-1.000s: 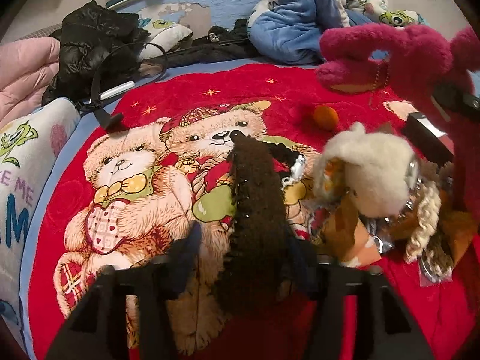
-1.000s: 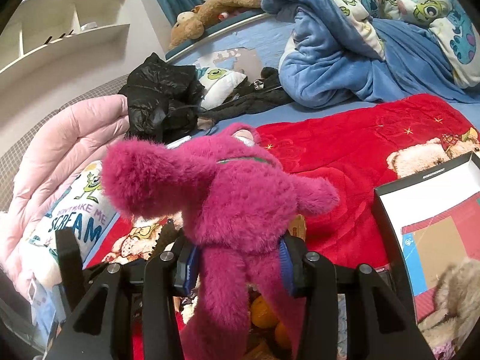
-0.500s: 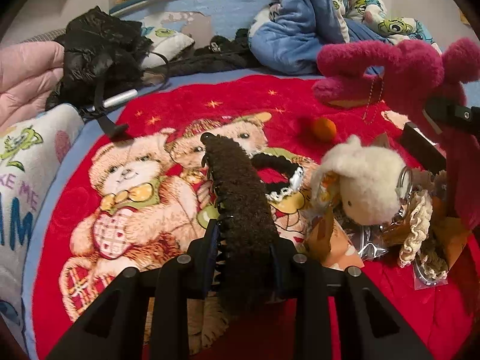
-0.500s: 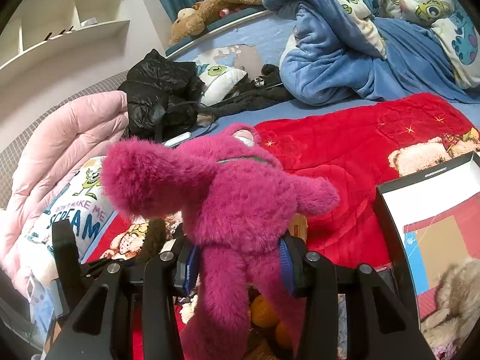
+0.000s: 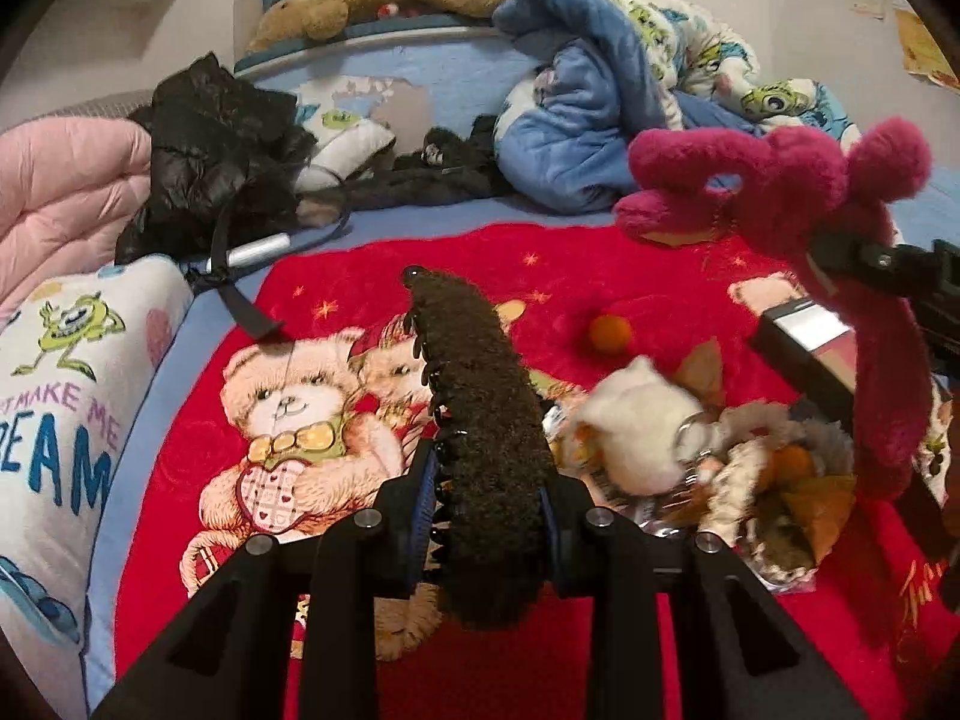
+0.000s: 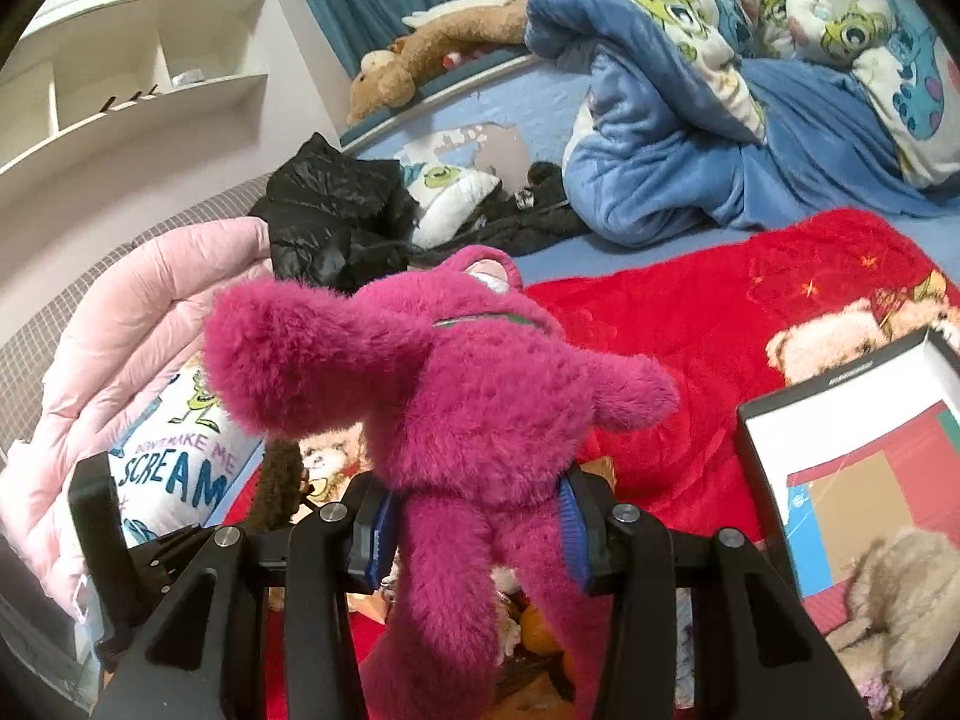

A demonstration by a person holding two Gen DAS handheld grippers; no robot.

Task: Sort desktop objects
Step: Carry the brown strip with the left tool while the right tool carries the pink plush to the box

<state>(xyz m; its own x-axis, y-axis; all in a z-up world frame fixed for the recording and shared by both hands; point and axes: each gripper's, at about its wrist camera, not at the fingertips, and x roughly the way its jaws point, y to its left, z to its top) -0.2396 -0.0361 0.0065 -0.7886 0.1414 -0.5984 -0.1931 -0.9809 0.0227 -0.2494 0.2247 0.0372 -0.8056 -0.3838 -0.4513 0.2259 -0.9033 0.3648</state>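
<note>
Gripping a brown hair claw (image 5: 486,450) by its lower part, the left gripper (image 5: 485,516) holds it above the red blanket (image 5: 360,264). Clamped at the waist in the right gripper (image 6: 477,525) hangs a magenta plush (image 6: 444,384). Beyond, small toys (image 5: 690,450) are piled beside a box (image 6: 840,414).

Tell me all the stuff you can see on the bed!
Hair claw: one, brown and fuzzy, held in the left tool.
Plush toy: one, magenta, held in the right tool.
Ball: one, orange, on the red blanket.
Blanket: one, red with teddy bears, spread on the bed.
Jacket: one, black, at the back left.
Quilt: one, blue, bunched at the back.
Box: one, white inside, on the right.
Left tool: shut on the hair claw.
Right tool: shut on the plush toy.
</note>
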